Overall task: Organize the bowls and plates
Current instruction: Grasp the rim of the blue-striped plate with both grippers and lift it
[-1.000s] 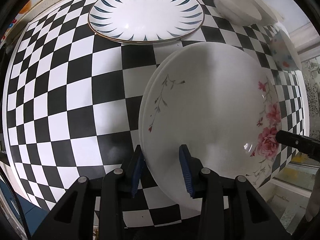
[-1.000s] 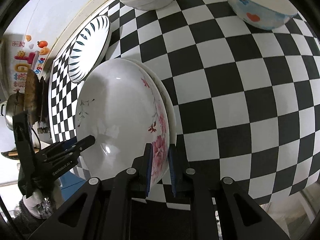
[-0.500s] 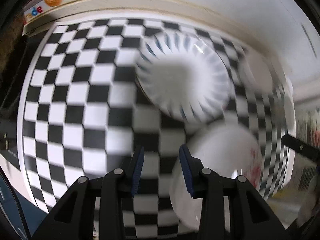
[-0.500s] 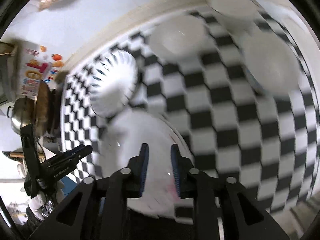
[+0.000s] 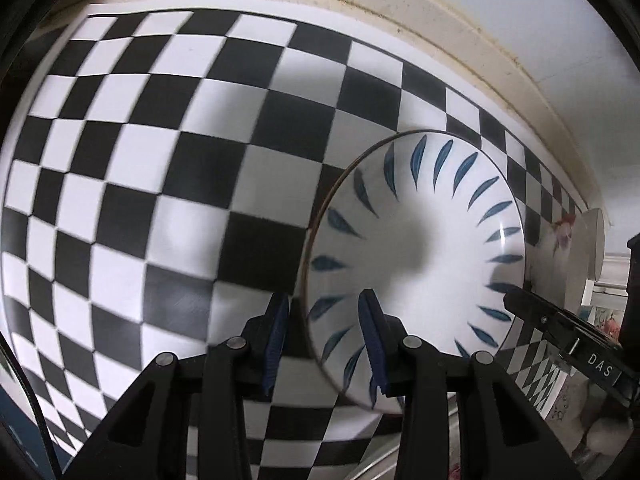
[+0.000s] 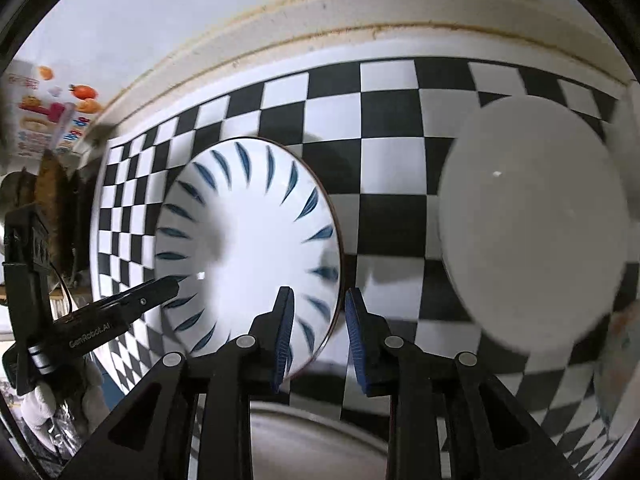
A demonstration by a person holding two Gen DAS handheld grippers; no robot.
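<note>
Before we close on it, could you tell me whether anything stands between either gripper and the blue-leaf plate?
Nothing visible does. The left gripper straddles the near rim of the blue-leaf plate, and the right gripper straddles its opposite rim. The white bowl sits clear to the side.

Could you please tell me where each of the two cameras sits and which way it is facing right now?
Left wrist: on the left gripper, looking steeply down at the leaf-pattern plate; own fingers show, right gripper at right edge.
Right wrist: on the right gripper, looking down at the plate's other rim and a white bowl; own fingers show.
Shared: plate, checkered cloth.
</note>
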